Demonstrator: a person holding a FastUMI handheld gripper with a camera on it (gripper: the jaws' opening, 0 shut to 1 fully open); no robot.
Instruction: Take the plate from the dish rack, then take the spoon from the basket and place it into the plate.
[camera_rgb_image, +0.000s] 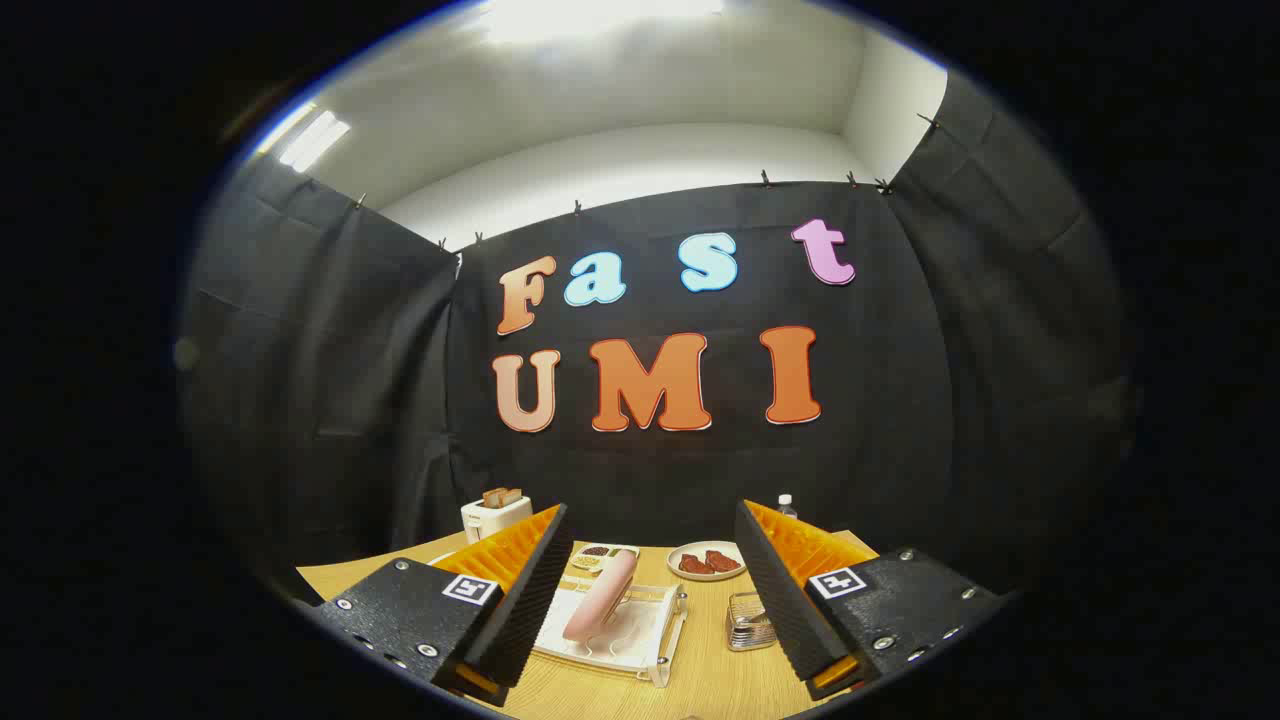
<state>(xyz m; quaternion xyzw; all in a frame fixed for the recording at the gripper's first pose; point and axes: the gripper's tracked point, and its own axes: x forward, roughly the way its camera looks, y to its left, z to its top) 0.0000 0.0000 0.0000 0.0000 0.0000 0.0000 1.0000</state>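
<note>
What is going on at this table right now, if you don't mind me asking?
A person is holding the hand-held gripper above a wooden table, its fingers open and gripping nothing. Between and just ahead of the fingers sits a white dish rack with a pink plate standing in it; a small wire basket is beside the rack. Beyond them are a plate of food and a toaster. The plate has not yet been taken.

Toaster with bread, meat dish, bottle on table.

Jaws spread wide, empty, above pink plate in dish rack
</note>
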